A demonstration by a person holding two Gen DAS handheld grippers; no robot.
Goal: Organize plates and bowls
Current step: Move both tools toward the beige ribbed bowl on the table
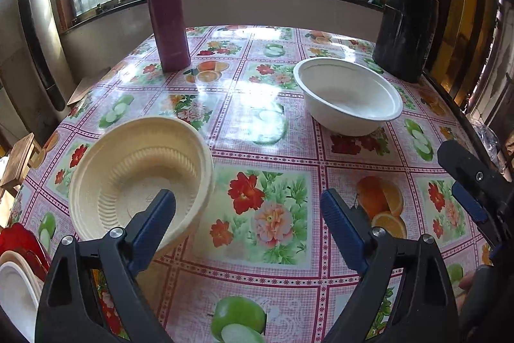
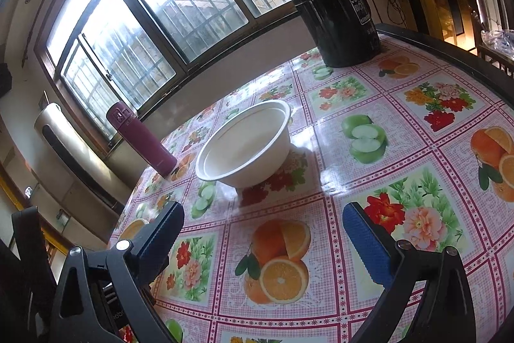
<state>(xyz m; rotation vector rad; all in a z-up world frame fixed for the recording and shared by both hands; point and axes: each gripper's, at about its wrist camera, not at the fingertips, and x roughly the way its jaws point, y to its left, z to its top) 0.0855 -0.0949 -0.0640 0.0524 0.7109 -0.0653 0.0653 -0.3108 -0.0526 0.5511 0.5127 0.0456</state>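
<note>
A cream ribbed bowl (image 1: 128,169) sits at the near left of the table, tipped toward the camera. My left gripper (image 1: 249,201) is open wide. Its left finger (image 1: 157,214) overlaps the bowl's inside, and the bowl's right rim lies between the jaws without either pad pressing on it. A white bowl (image 1: 348,95) (image 2: 244,143) stands upright farther back, right of centre. My right gripper (image 2: 261,214) is open over the cloth short of the white bowl, with nothing between its fingers. One of its fingers (image 1: 467,204) shows at the right edge of the left wrist view.
A purple flask (image 1: 167,15) (image 2: 141,137) stands at the back left and a black kettle (image 1: 406,28) (image 2: 334,8) at the back right. A red plate (image 1: 16,241) and pale plates (image 1: 16,278) lie at the near left corner. The table's dark edge (image 2: 449,50) runs along the right.
</note>
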